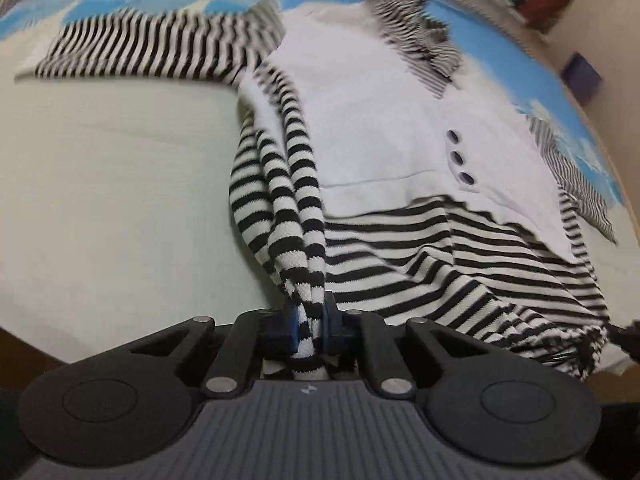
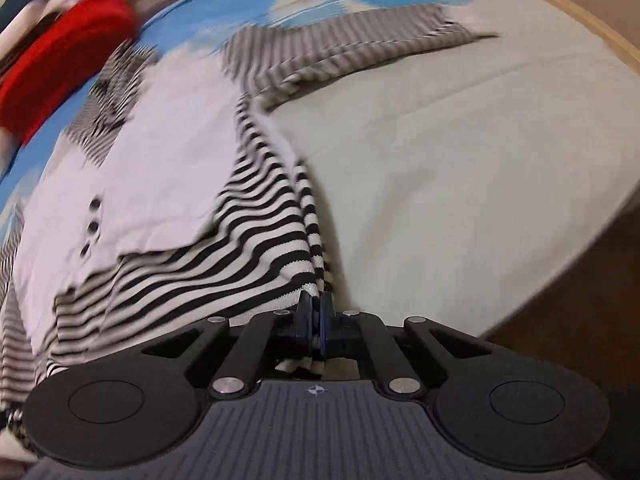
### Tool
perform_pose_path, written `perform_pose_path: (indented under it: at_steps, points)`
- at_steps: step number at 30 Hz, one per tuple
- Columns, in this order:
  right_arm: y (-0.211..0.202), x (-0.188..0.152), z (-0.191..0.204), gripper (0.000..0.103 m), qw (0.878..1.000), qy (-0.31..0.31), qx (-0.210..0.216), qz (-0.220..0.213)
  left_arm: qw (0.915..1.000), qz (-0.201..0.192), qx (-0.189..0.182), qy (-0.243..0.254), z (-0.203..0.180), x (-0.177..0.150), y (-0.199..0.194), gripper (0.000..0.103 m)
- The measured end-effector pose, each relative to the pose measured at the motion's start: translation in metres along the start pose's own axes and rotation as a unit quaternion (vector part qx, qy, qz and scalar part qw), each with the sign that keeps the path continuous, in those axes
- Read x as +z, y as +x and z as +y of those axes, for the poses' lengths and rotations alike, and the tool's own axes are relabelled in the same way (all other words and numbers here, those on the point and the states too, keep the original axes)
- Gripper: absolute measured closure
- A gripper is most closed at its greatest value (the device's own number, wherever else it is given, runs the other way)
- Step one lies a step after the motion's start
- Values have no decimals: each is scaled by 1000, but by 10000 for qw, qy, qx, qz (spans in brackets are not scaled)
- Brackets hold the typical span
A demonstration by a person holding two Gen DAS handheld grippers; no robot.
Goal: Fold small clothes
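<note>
The left gripper [image 1: 308,320] is clamped on a bunched corner of the striped hem of a small top [image 1: 360,112], and the right gripper [image 2: 316,320] pinches the opposite hem corner, its jaws nearly together on the cloth. The top lies spread face up on the pale bed cover [image 1: 112,184], white front with three dark buttons [image 1: 459,156], both striped sleeves [image 1: 152,44] out sideways. No fold looks made yet; the whole job seems ahead. A red garment [image 2: 60,52] waits beyond.
</note>
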State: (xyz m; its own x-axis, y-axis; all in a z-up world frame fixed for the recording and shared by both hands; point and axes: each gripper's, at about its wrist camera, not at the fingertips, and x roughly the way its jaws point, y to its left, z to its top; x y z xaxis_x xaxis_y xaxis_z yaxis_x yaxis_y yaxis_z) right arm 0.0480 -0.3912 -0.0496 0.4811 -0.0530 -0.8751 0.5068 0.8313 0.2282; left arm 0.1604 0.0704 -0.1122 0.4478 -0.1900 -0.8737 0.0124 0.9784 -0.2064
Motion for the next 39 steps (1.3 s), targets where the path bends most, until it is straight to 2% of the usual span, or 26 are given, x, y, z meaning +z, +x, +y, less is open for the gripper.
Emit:
perform_pose_path:
  at_steps: [1, 3, 5, 6, 9, 12, 16, 18, 21, 24, 26, 29, 30, 34, 38, 39]
  points:
    - [1, -2, 0, 101, 10000, -53, -5, 39, 9998, 50, 202, 24, 3, -1, 1, 91]
    - [7, -7, 6, 101, 9994, -311, 50, 142, 9981, 298, 468, -263, 21, -3, 9, 91]
    - [9, -11, 14, 100, 9978, -562, 213, 290, 9970, 410, 497, -419, 29, -3, 11, 86]
    - [9, -14, 18, 100, 9970, -682, 176, 316, 9972, 411, 476, -396, 29, -2, 10, 80]
    - [12, -14, 23, 99, 9962, -798, -50, 337, 9979, 283, 561, -170, 19, -1, 6, 72]
    - [1, -9, 21, 82, 9976, -682, -124, -1, 9971, -271, 697, 171, 2, -2, -13, 58]
    - [-27, -10, 28, 53, 9931, -880, 165, -756, 9915, -931, 661, 619, -20, -2, -28, 55]
    - [-26, -14, 34, 50, 9910, -1090, 340, -693, 9901, -1006, 604, 768, -29, -2, -24, 55]
    - [-9, -21, 39, 50, 9904, -1341, 186, -267, 9891, -646, 777, 1067, -39, -6, -7, 55]
    - [16, -33, 40, 50, 9832, -1724, -517, 315, 9836, 153, 1257, 1286, -34, -16, 22, 55]
    - [20, -34, 39, 45, 9836, -1663, -589, 363, 9870, 79, 1171, 1100, -30, -14, 19, 55]
    - [8, -30, 43, 48, 9858, -1596, -515, -117, 9883, -406, 984, 1091, -31, -8, 1, 55]
    - [4, -30, 45, 48, 9846, -1650, -525, -257, 9884, -449, 949, 1095, -31, -6, -1, 54]
    - [11, -35, 47, 48, 9790, -1842, -870, -110, 9887, -60, 1094, 1022, -27, -7, 14, 50]
    - [-23, -30, 58, 47, 9723, -1904, -731, -1145, 9861, -776, 990, 1086, -32, -4, -10, 50]
    - [-36, -29, 60, 47, 9688, -1897, -627, -1465, 9845, -1006, 921, 1104, -34, -3, -18, 46]
